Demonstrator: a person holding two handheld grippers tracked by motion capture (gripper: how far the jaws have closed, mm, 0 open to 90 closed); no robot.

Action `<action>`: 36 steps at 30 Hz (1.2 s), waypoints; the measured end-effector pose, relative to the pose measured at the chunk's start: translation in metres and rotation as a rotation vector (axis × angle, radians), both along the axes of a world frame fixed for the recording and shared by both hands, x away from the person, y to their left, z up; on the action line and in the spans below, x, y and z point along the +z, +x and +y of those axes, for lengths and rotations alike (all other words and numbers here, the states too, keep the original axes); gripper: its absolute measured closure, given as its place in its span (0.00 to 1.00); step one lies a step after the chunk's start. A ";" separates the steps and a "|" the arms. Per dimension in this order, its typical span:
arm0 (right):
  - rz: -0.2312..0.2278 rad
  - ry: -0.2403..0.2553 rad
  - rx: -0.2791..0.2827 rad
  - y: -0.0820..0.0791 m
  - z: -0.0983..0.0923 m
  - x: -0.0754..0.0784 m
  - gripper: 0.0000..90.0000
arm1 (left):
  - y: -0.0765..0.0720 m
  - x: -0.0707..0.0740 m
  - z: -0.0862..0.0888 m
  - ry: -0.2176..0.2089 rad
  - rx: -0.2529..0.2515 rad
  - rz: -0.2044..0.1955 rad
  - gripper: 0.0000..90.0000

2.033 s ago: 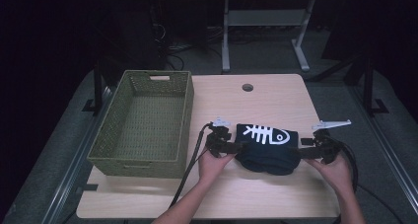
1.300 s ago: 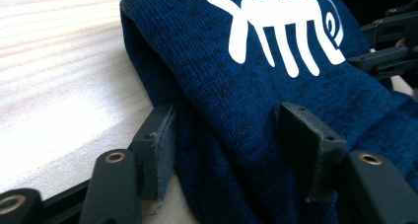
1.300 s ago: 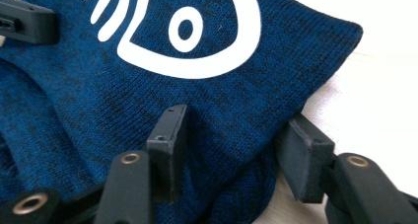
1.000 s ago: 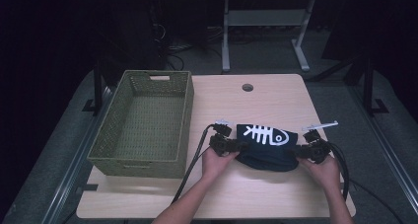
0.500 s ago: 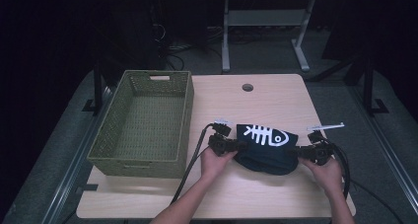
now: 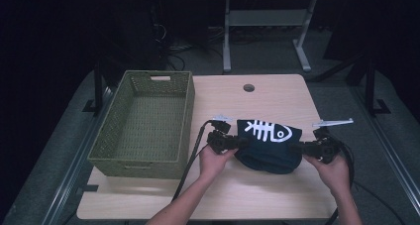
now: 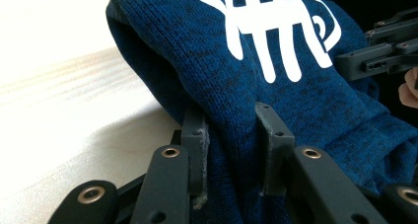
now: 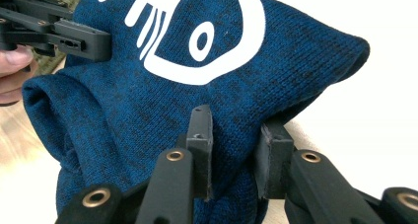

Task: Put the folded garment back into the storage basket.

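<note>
A folded dark blue knit garment (image 6: 270, 143) with a white fish-skeleton print hangs a little above the wooden table (image 6: 257, 200), held at both ends. My left gripper (image 6: 238, 141) is shut on its left edge, and the fabric (image 7: 256, 86) bunches between the two pads (image 7: 231, 150). At the right edge my right gripper (image 6: 297, 148) is shut too, with a fold of the blue knit (image 8: 197, 76) pinched between its pads (image 8: 234, 150). Each gripper view shows the other gripper farther off on the garment's opposite side.
A green woven basket (image 6: 143, 160) stands with nothing in it on the table's left side, close to my left hand. The tabletop has a small round hole (image 6: 248, 87) near its far edge. Black cables trail from both grippers toward the front edge.
Both grippers have closed on the garment's ends and lifted it slightly off the table. The garment now sags in the middle between them.
</note>
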State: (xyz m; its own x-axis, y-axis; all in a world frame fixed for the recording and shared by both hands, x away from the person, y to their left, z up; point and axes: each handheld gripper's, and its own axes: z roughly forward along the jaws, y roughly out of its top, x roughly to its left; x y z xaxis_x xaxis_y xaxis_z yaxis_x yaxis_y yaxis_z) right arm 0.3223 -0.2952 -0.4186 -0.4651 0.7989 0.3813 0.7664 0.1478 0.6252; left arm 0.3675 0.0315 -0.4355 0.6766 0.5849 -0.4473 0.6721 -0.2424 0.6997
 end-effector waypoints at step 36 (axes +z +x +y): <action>-0.109 0.033 0.041 -0.002 0.027 0.055 0.80 | -0.005 0.068 0.036 -0.035 0.000 -0.104 0.78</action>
